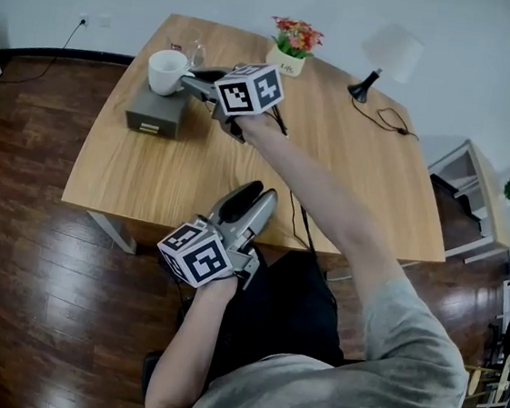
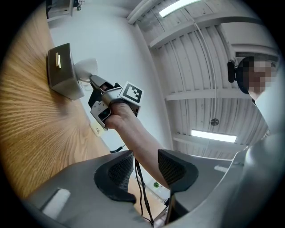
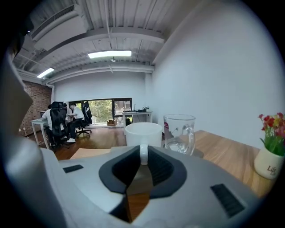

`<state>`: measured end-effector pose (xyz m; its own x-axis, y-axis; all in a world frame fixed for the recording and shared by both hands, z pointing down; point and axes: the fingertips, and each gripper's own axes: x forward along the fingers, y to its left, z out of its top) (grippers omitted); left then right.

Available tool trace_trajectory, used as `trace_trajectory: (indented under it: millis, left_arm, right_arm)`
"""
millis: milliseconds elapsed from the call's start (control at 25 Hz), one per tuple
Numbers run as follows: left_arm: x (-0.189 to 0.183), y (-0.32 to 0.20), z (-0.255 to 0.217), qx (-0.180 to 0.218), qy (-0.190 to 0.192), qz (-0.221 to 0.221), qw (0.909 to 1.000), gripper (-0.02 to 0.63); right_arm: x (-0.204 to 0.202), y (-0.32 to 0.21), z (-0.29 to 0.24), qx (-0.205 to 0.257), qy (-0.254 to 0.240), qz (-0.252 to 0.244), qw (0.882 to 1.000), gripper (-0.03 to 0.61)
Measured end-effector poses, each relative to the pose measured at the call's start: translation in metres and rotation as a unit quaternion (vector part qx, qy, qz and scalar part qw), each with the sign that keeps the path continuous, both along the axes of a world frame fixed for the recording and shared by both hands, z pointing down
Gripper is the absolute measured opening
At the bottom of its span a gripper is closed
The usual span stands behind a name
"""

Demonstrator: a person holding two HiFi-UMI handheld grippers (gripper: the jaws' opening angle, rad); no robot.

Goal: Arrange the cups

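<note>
- My right gripper [image 1: 188,82] reaches into the upper left of the head view, its fingers clamped together on the handle of the white cup [image 1: 167,71].
- That cup is over the top of the grey box [image 1: 155,114] on the wooden surface [image 1: 348,191]. Whether it rests on the box or hangs just clear, I can't quite tell.
- A glass mug [image 3: 179,133] stands just right of the cup in my right gripper view.
- A flower pot [image 1: 288,60] stands at the upper middle.
- My left gripper [image 1: 254,197] hovers at lower centre, by the surface's near edge, fingers apart with nothing between them.
</note>
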<state>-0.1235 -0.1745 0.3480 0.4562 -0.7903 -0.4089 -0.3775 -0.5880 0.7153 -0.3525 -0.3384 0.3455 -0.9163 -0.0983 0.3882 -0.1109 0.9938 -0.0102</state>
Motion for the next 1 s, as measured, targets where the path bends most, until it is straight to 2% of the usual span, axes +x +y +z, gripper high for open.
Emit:
trace_trajectory:
  millis: [40, 120, 160, 280, 360, 440, 520, 680, 800, 880, 1000]
  left_arm:
    - [0.001, 0.000, 0.000, 0.000, 0.000, 0.002, 1.0000, 0.166]
    - [0.003, 0.000, 0.001, 0.001, -0.003, 0.005, 1.0000, 0.166]
    - [0.003, 0.000, 0.001, 0.001, -0.005, 0.005, 1.0000, 0.166]
    - [0.002, 0.000, 0.002, 0.001, -0.011, 0.004, 0.9999, 0.166]
    - [0.004, 0.001, 0.000, 0.001, -0.014, 0.003, 0.9999, 0.166]
    - [0.010, 0.003, -0.001, 0.002, -0.018, 0.009, 0.9998, 0.166]
    - [0.020, 0.004, 0.000, 0.004, -0.023, 0.020, 0.9995, 0.166]
    - [0.043, 0.008, 0.005, 0.004, -0.041, 0.047, 0.9980, 0.166]
    - [0.064, 0.012, 0.008, 0.003, -0.055, 0.065, 0.9963, 0.166]
    - [0.079, 0.014, 0.008, 0.008, -0.077, 0.078, 0.9940, 0.166]
    - [0.100, 0.018, 0.011, 0.017, -0.127, 0.099, 0.9869, 0.166]
  right_arm:
    - [0.000, -0.001, 0.001, 0.005, 0.003, 0.000, 1.000, 0.054]
    - [0.005, -0.007, 0.004, 0.026, 0.018, 0.015, 0.999, 0.094]
    - [0.009, -0.010, 0.007, 0.036, 0.029, 0.025, 0.999, 0.143]
    - [0.036, -0.004, 0.006, 0.034, 0.036, 0.028, 0.998, 0.153]
    - [0.071, 0.018, -0.005, 0.027, 0.011, 0.006, 1.000, 0.150]
    - [0.121, 0.047, -0.019, 0.020, -0.034, -0.012, 0.999, 0.108]
    - [0.183, 0.070, -0.032, 0.026, -0.082, -0.002, 0.996, 0.104]
    - [0.313, 0.102, -0.041, 0.077, -0.156, 0.074, 0.982, 0.104]
    - [0.390, 0.115, -0.033, 0.107, -0.189, 0.140, 0.966, 0.104]
    - [0.427, 0.118, -0.026, 0.118, -0.215, 0.172, 0.954, 0.104]
    - [0.457, 0.130, -0.013, 0.117, -0.260, 0.194, 0.939, 0.104]
